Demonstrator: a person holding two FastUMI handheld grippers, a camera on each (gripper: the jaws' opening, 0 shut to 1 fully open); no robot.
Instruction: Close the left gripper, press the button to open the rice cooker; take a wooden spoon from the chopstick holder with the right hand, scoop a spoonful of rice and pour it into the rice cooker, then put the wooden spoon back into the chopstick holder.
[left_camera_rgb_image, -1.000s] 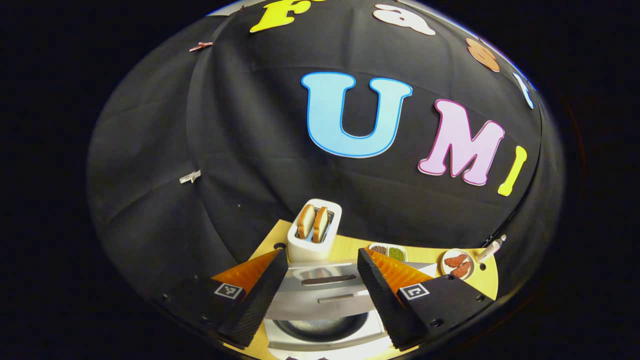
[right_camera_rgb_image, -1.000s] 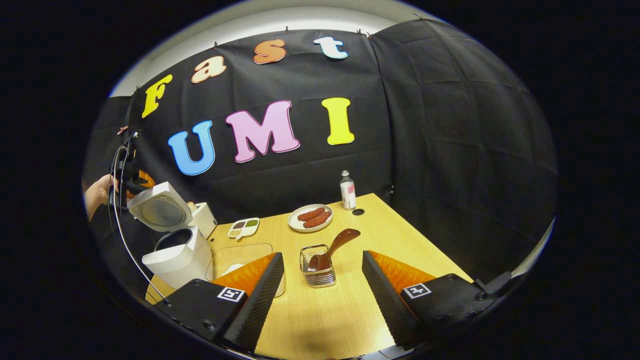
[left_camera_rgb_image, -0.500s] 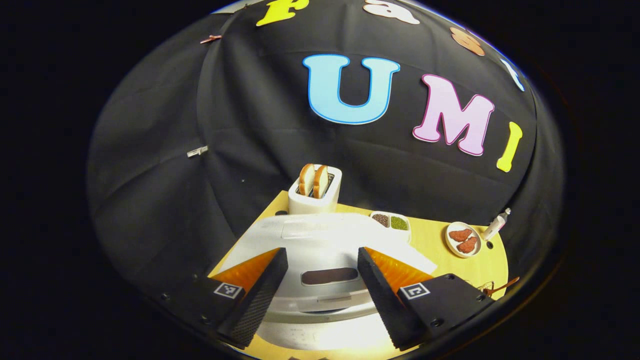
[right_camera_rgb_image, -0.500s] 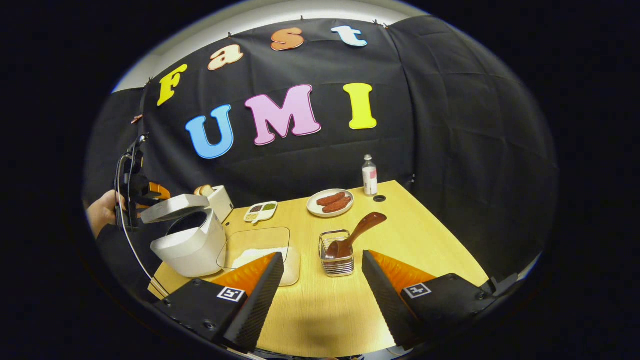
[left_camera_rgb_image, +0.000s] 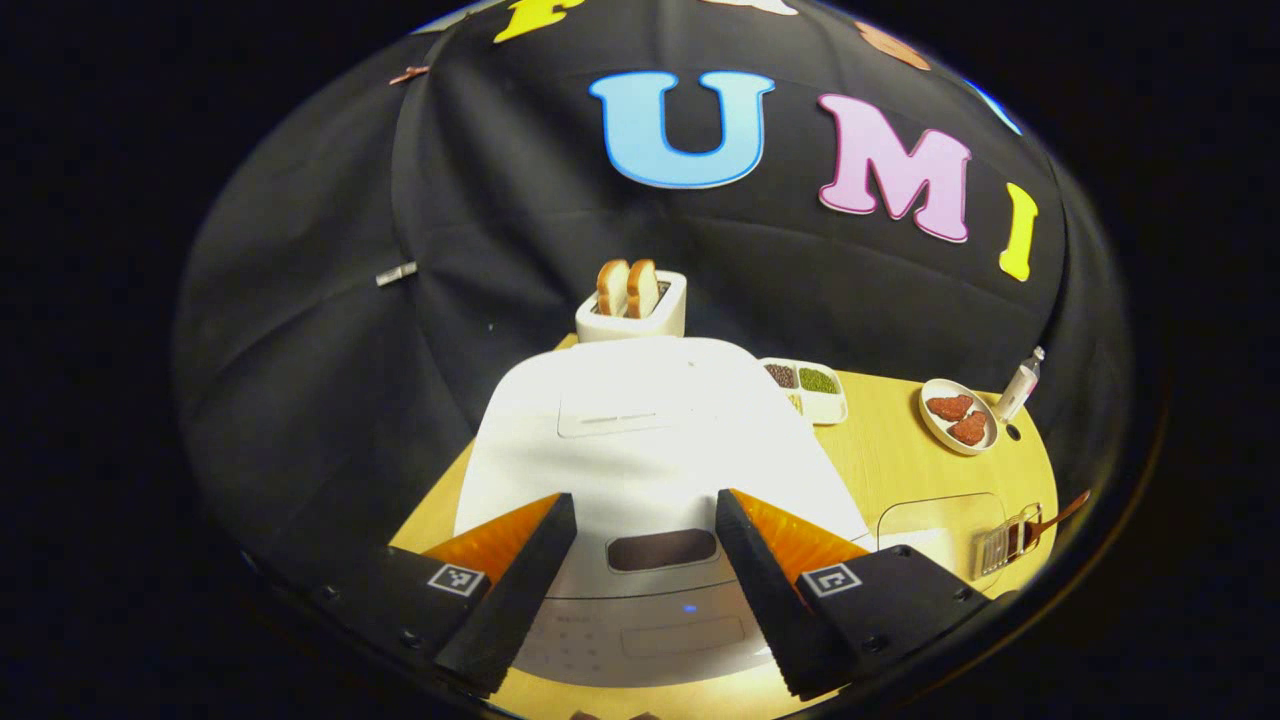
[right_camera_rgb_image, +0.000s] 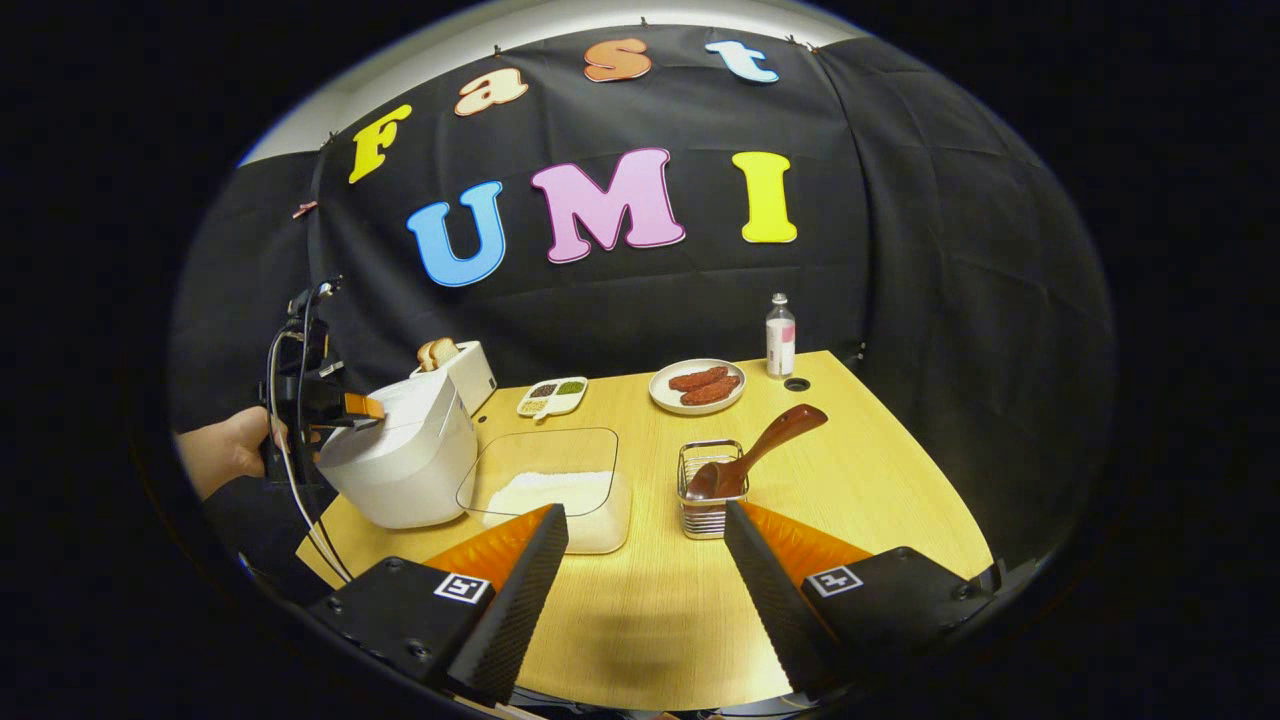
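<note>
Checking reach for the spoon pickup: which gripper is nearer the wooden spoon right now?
Right. The right gripper hovers open just in front of the wooden spoon in the chopstick holder. The left gripper is across the table at the rice cooker.

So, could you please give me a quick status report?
Both grippers open, holding nothing. Rice cooker lid down. Wooden spoon in chopstick holder. Nothing in the way.
</note>
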